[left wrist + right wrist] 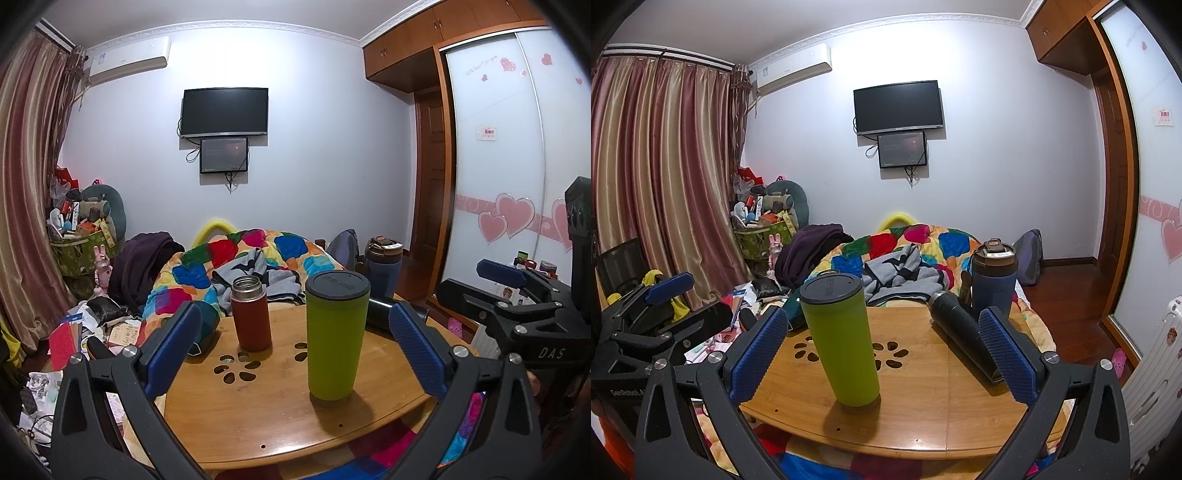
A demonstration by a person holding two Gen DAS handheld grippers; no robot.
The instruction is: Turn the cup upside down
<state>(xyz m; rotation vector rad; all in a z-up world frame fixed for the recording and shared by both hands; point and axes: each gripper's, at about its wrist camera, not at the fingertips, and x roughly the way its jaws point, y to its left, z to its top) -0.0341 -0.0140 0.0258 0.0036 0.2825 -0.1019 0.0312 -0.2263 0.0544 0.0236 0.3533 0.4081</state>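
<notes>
Curtains (657, 155) are seen at the far left, with a cluttered basket (757, 236) beside them. Left gripper (291, 343) is held with its jaws spread wide and nothing between the blue pads (173, 343); it is positioned short of the round wooden table (258, 417). A red flask (251, 314), lid off, is seen standing upright behind the flower-shaped cut-outs (236, 367). The green cup (334, 334) is located right of the flask, upright on the table with its dark lid uppermost, touched by neither gripper. Right gripper (886, 350) is likewise held wide open and empty, facing the cup. A black bottle (964, 338) is seen lying on its side at the table's right, and a blue tumbler (993, 280) stands behind it.
</notes>
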